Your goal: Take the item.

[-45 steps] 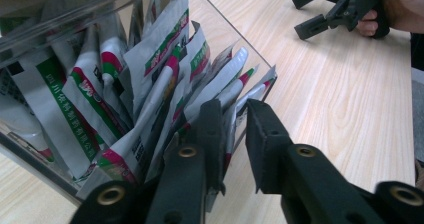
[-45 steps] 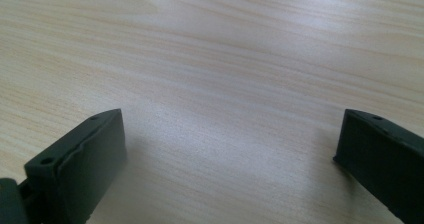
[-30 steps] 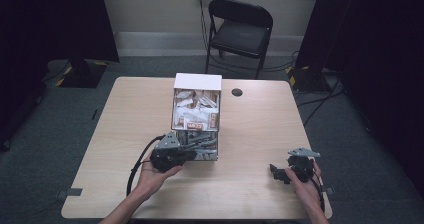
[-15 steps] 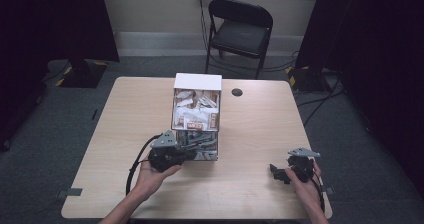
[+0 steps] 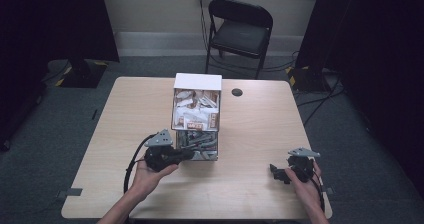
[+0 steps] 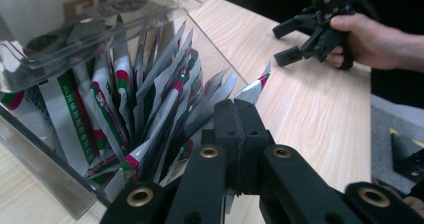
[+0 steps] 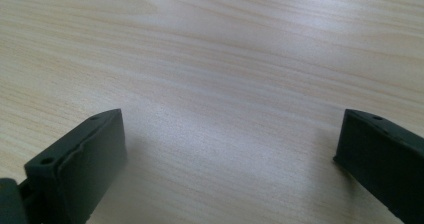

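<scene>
Black two-jaw tongs [image 5: 186, 155] with brass-ringed screws, grey three-cornered top plates, trailing black cables.

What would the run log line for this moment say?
left tongs: shut on sachet at clear dispenser | right tongs: open, nothing between them, over table

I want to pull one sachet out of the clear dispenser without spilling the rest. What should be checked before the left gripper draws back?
1. Left gripper jaws shut: ok.
2. One sachet pinched, tip showing past the jaws: ok; whether it's a single one, cannot tell.
3. Neighbouring sachets free of the jaws: cannot tell, they crowd close.
4. Clear dispenser upright on table: ok.
5. Right gripper open, away from the dispenser: ok.
</scene>
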